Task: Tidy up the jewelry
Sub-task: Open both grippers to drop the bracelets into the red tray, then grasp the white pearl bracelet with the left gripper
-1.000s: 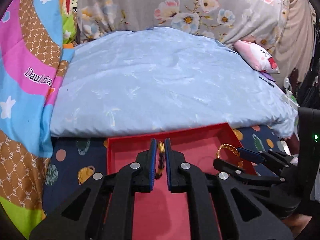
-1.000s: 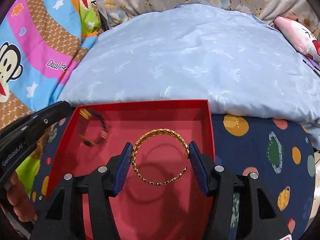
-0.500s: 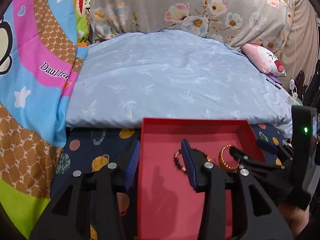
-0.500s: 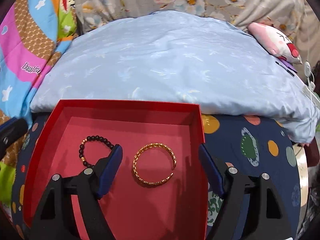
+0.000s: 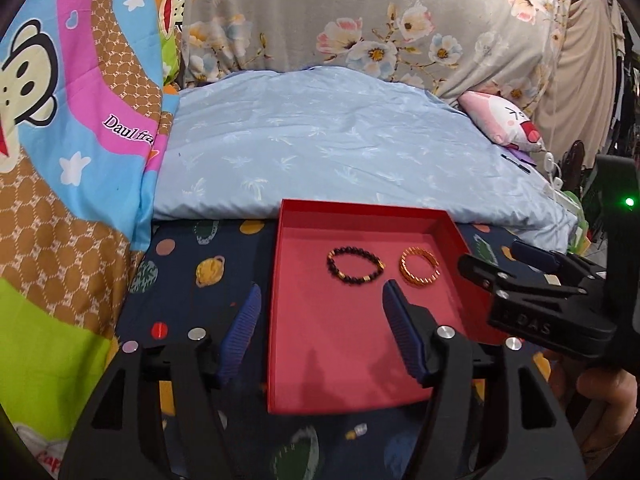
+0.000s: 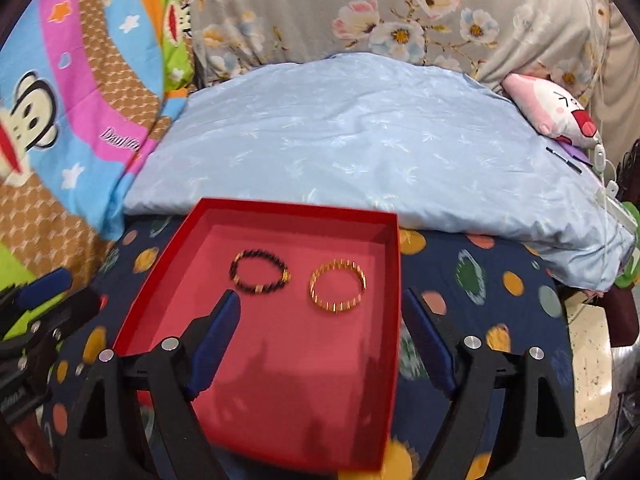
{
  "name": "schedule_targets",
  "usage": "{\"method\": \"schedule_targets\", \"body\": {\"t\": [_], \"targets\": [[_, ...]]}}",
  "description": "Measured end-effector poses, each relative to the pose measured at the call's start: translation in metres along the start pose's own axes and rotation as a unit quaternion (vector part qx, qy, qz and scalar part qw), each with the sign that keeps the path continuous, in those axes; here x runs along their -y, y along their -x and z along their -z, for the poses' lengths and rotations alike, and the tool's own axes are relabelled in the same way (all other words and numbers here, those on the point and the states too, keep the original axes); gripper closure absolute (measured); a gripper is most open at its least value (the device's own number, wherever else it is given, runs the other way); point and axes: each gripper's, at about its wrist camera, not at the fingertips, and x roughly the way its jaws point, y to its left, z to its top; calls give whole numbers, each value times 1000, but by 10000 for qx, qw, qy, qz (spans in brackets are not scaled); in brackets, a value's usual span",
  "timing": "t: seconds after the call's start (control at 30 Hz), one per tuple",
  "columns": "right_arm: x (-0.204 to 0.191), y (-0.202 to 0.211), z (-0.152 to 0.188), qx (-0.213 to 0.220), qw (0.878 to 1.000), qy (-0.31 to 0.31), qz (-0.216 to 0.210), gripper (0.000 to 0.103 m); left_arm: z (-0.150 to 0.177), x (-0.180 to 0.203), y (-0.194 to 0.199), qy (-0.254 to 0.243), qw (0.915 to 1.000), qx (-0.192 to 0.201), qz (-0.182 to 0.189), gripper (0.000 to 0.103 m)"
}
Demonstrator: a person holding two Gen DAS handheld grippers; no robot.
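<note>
A red tray [image 5: 320, 360] [image 6: 288, 408] lies on the dark planet-print sheet. In it lie a dark beaded bracelet [image 5: 355, 267] [image 6: 260, 276] on the left and a gold bangle [image 5: 420, 267] [image 6: 338, 286] on the right, side by side and apart. My left gripper [image 5: 320, 308] is open and empty, held above the tray's near left part. My right gripper [image 6: 320, 312] is open and empty, above the tray's near right part, and also shows at the right of the left wrist view [image 5: 532, 268].
A light blue pillow [image 5: 340, 152] lies just behind the tray. A colourful monkey-print blanket [image 5: 72, 152] rises on the left. A pink plush toy [image 5: 500, 120] and a floral cloth [image 5: 380, 20] are at the back.
The left gripper let go of the beaded bracelet and the right gripper let go of the gold bangle. Both opened and drew back and up; both pieces now lie in the tray.
</note>
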Motion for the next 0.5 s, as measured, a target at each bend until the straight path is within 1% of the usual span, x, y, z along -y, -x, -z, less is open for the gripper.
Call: {"method": "schedule_targets", "body": {"t": [0.03, 0.1, 0.17, 0.2, 0.3, 0.33, 0.43, 0.5], "targets": [[0, 8, 7, -1, 10000, 10, 10, 22, 6, 1, 7, -31, 10000, -15, -14, 39], [2, 34, 32, -33, 10000, -1, -50, 22, 24, 4, 24, -116, 9999, -62, -8, 38], [3, 56, 56, -52, 10000, -10, -48, 22, 41, 6, 36, -208, 9996, -144, -92, 38], [2, 66, 67, -61, 10000, 5, -26, 22, 53, 7, 44, -262, 9992, -206, -200, 37], [-2, 95, 106, -84, 9999, 0, 59, 21, 81, 5, 58, -287, 9980, -348, -447, 30], [-4, 103, 118, -87, 9999, -9, 85, 21, 94, 4, 62, -232, 9973, -445, -535, 26], [-9, 122, 150, -119, 9998, -25, 166, 21, 125, 0, 66, 68, 9952, -801, -561, 25], [-12, 131, 171, -197, 9997, -54, 126, 21, 145, -1, 65, 266, 9927, -971, -658, 25]]}}
